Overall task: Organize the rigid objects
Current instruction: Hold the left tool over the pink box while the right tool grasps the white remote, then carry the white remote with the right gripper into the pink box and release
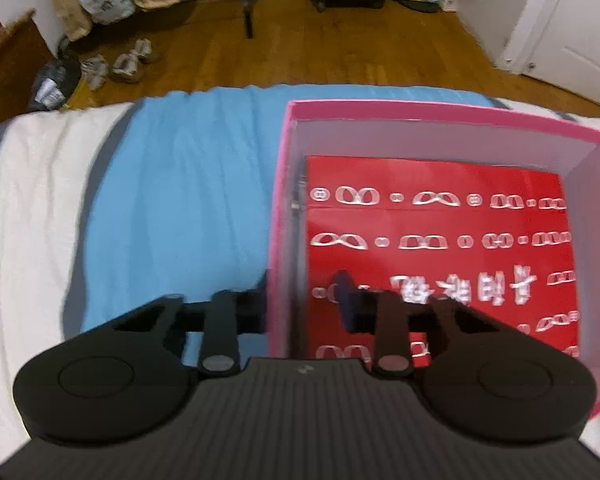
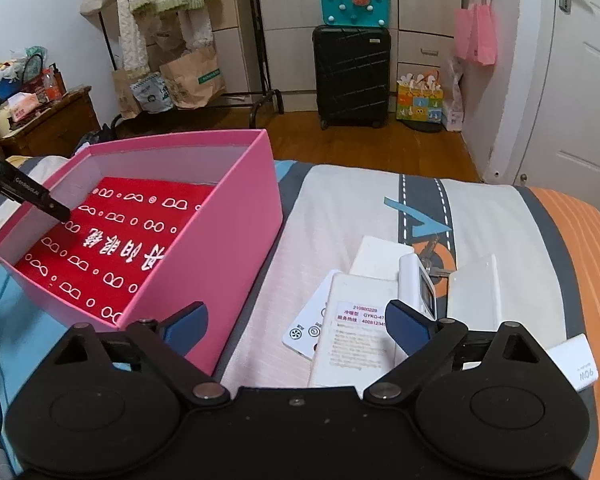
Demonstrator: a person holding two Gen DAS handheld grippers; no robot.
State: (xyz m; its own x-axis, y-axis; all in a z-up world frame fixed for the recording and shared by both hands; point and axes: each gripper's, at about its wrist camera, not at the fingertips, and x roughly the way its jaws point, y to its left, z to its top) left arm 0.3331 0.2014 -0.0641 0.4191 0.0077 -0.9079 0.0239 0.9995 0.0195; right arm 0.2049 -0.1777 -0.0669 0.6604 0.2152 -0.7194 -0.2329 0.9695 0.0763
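An open pink box [image 1: 420,110] stands on the bed with a red printed packet [image 1: 440,220] flat on its floor. My left gripper [image 1: 300,296] straddles the box's left wall, one finger outside and one inside, and is shut on that wall. In the right wrist view the pink box [image 2: 220,248] is at the left, and a left finger [image 2: 56,208] reaches into it. My right gripper [image 2: 296,316] hangs open over a white remote [image 2: 352,332] lying label up, with nothing held. A white card [image 2: 306,330] sticks out from under the remote.
Beside the remote lie a white slab [image 2: 380,256], a small white device with a screen [image 2: 418,284], keys [image 2: 434,262], a white dish [image 2: 476,296] and a white charger [image 2: 576,364]. A blue cloth [image 1: 180,200] covers the bed left of the box. A suitcase [image 2: 352,76] stands on the floor beyond.
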